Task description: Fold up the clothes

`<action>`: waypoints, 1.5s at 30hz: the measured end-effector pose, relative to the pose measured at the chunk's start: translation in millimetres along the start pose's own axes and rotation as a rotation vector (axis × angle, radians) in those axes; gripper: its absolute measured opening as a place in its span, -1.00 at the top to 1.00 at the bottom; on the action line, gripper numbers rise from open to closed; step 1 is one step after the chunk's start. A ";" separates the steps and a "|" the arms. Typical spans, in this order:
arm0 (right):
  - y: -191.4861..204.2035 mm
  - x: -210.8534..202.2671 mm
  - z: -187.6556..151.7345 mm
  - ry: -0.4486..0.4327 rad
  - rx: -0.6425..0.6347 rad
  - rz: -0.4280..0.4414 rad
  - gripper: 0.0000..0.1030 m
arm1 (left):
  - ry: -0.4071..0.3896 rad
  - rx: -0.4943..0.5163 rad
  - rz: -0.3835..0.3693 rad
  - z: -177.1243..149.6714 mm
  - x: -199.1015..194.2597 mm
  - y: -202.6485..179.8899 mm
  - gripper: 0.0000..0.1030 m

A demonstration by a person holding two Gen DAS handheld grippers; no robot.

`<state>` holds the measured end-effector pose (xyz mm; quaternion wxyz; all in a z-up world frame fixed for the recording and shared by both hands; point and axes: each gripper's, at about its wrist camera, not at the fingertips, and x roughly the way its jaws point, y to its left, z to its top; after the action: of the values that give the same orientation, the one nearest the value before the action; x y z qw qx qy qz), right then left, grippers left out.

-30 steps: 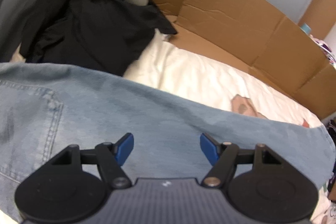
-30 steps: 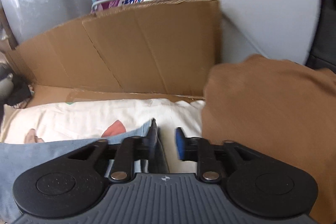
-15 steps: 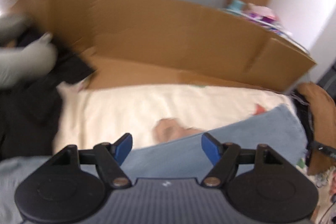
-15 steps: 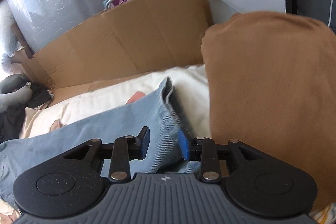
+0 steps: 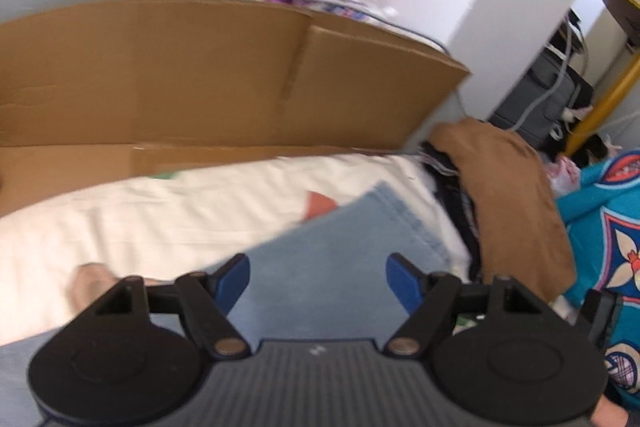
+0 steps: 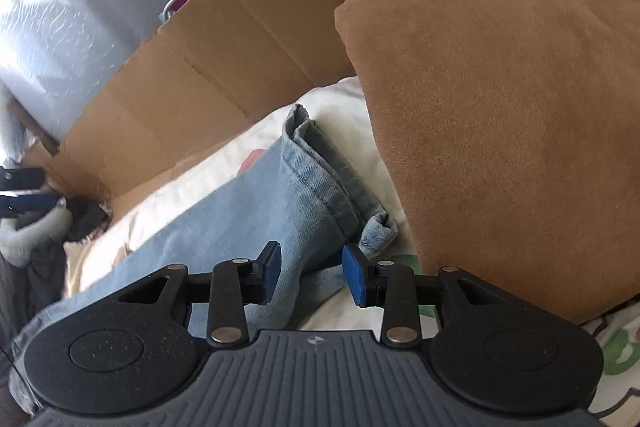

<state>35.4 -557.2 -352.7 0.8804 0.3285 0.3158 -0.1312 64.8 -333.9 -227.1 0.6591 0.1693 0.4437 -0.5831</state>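
Note:
A pair of light blue jeans (image 5: 340, 239) lies stretched across a cream printed sheet (image 5: 160, 211). My left gripper (image 5: 318, 281) hovers open over the leg, a little short of the hem, with nothing between its pads. In the right wrist view the leg's hem (image 6: 320, 163) lies rumpled, with one corner curled up beside a brown folded garment (image 6: 500, 107). My right gripper (image 6: 312, 275) sits low over that hem end. Its jaws are opening, and the denim lies under and between the pads, which do not press on it.
A cardboard wall (image 5: 200, 75) runs along the far side of the sheet. The brown garment (image 5: 508, 195) tops a stack of dark clothes at the right. Teal patterned fabric (image 5: 600, 227) lies beyond it. Grey and black clothes (image 6: 44, 235) are heaped at the left.
My left gripper has swung right along the jeans, from the pocket end toward the hem. My right gripper has let go of the hem, widened its jaws and sunk closer to the leg.

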 end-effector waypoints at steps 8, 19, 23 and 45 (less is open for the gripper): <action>0.5 27.7 4.9 0.063 0.070 -0.018 0.19 | 0.054 0.001 -0.075 -37.4 44.2 -23.4 -0.50; -1.5 30.1 18.2 0.081 0.069 0.015 0.84 | 0.117 0.108 -0.120 -82.8 58.0 -32.6 -0.50; 2.9 24.5 27.4 0.052 0.072 0.022 0.84 | 0.132 0.172 -0.114 -90.5 67.1 -42.1 -0.50; -1.8 27.0 32.8 0.053 0.089 0.051 0.81 | 0.182 0.587 0.059 -133.9 125.5 -90.8 -0.45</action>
<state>70.7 -580.9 -351.8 0.8593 0.3785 0.3246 -0.1138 -79.8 -336.2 -372.1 0.5563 0.4169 0.3085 -0.6492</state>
